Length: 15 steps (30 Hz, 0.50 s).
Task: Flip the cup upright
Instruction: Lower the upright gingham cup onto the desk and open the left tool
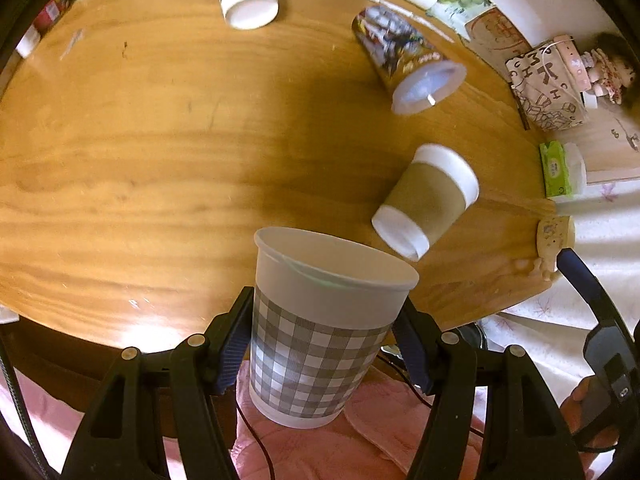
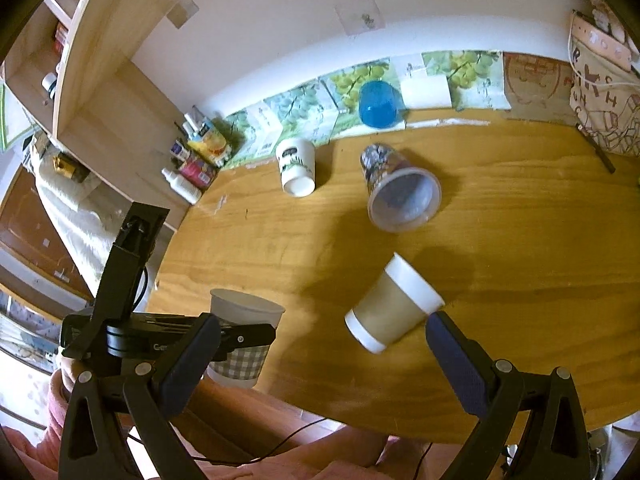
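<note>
My left gripper [image 1: 322,340] is shut on a grey checked paper cup [image 1: 316,336], held mouth up near the table's front edge; the cup also shows in the right wrist view [image 2: 242,336]. My right gripper [image 2: 322,332] is open and empty, just short of a brown-sleeved white cup [image 2: 392,306] that lies on its side; that cup also shows in the left wrist view [image 1: 426,200]. A printed cup [image 2: 400,190] lies on its side with its mouth toward me. A white cup with dark print [image 2: 297,166] lies on its side farther back.
The wooden table [image 2: 520,260] has a blue cup [image 2: 378,104] at the back by the wall. Bottles and a carton [image 2: 200,152] stand at the back left beside a shelf unit. A patterned bag [image 2: 604,112] is at the back right. A green tissue pack [image 1: 554,174] lies off the table's right end.
</note>
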{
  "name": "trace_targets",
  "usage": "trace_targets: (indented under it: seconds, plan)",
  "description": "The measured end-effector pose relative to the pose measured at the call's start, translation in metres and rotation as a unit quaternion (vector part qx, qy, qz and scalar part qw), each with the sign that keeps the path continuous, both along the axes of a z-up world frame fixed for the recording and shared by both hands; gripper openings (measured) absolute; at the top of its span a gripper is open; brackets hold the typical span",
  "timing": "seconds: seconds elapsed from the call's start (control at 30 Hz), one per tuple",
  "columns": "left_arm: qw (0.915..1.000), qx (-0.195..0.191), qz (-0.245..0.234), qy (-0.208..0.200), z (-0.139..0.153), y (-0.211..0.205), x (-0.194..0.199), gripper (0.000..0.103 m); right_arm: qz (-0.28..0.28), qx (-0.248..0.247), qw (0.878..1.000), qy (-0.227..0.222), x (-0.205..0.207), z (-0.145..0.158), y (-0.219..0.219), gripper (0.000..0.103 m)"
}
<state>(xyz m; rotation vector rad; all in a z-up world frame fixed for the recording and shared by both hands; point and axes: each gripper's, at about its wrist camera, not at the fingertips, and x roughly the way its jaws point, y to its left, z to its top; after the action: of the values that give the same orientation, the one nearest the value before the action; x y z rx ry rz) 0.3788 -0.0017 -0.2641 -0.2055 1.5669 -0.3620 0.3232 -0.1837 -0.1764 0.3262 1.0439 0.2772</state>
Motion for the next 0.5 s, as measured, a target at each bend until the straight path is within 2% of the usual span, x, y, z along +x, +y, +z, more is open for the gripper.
trace_targets:
  seconds: [0.23, 0.5]
  plan:
    - [0.9996, 0.003, 0.007, 0.026, -0.027, -0.014, -0.005, 0.069, 0.007, 0.009, 0.999, 0.033, -0.006, -0.018, -0.006, 0.103]
    - [0.9991, 0.007, 0.016, 0.038, -0.04, -0.022, -0.001, 0.069, 0.009, 0.014, 0.998, 0.061, -0.005, -0.033, -0.014, 0.103]
